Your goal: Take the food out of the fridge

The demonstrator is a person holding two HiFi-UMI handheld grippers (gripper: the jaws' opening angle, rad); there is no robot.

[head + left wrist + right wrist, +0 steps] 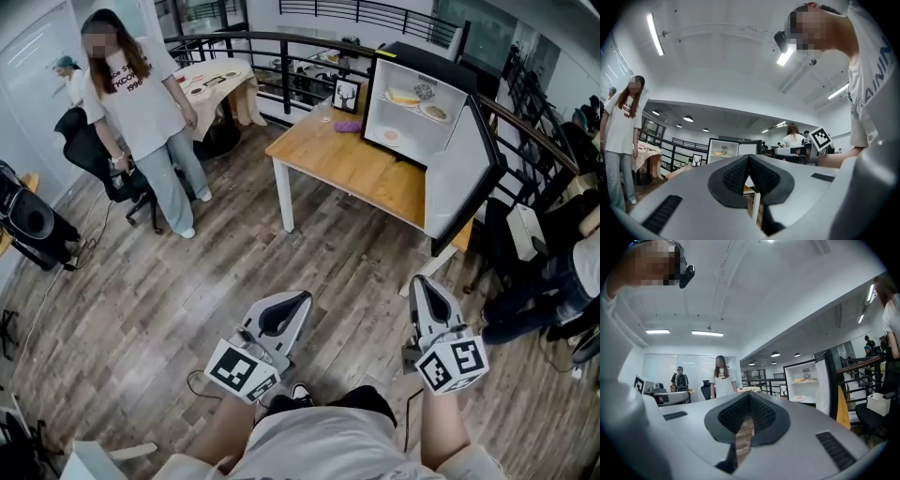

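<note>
Seen from above, a person holds two grippers low in front of their body, over a wood-plank floor (187,281). The left gripper (298,300) and the right gripper (419,284) both point ahead toward a wooden bench (347,164) with white legs. Each gripper's own view shows its jaws pressed together at the tips with nothing between them: the left gripper (749,158) is empty, and so is the right gripper (749,396). A small white fridge (448,98) stands on the far right part of the bench, its door (464,178) swung wide open toward the right. Inside, on the upper shelf, a plate of yellow food (405,97) sits to the left and a second plate (435,112) to the right. A small plate (391,136) lies on the fridge's bottom level. All of this food is well apart from both grippers, across open floor and beyond the near edge of the bench. The right gripper is the nearer one to the fridge door. On the bench just left of the fridge are a framed picture (346,95) and a small purple object (348,126). A person in a white T-shirt (141,103) stands at the far left beside a black office chair (94,150). A dark railing (281,42) runs behind the bench.
</note>
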